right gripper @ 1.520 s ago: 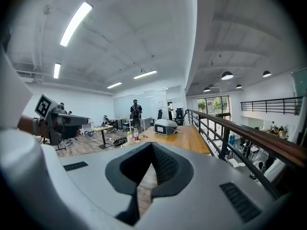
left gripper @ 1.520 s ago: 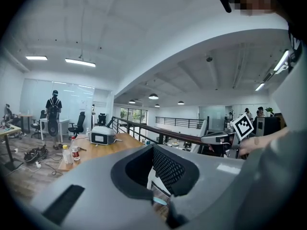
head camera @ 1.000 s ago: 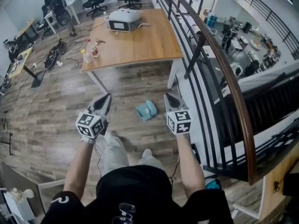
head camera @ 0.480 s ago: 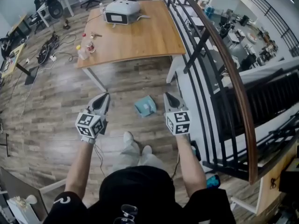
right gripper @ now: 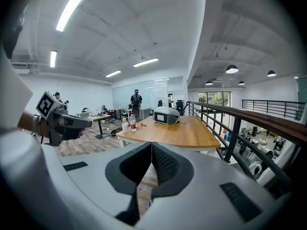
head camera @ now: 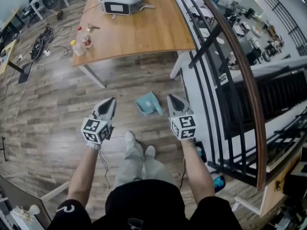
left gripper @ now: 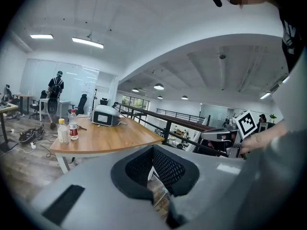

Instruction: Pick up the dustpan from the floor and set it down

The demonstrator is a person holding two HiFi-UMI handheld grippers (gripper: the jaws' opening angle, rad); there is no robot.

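Both grippers have been carried forward with the person's step, and the wooden table (head camera: 144, 32) is now seen nearer than in the earlier frames. The left gripper (head camera: 110, 102) is held with its jaws closed together, and nothing is gripped between them. The right gripper (head camera: 172, 98) is likewise fully closed and empty. The teal dustpan (head camera: 148, 104) is seen lying on the wood floor (head camera: 57, 104), between the two grippers, just right of the left gripper's tip and just left of the right gripper's tip, touched by neither. The table is found ahead of both grippers, and a dark railing (head camera: 240, 71) is seen to the right of the right gripper.
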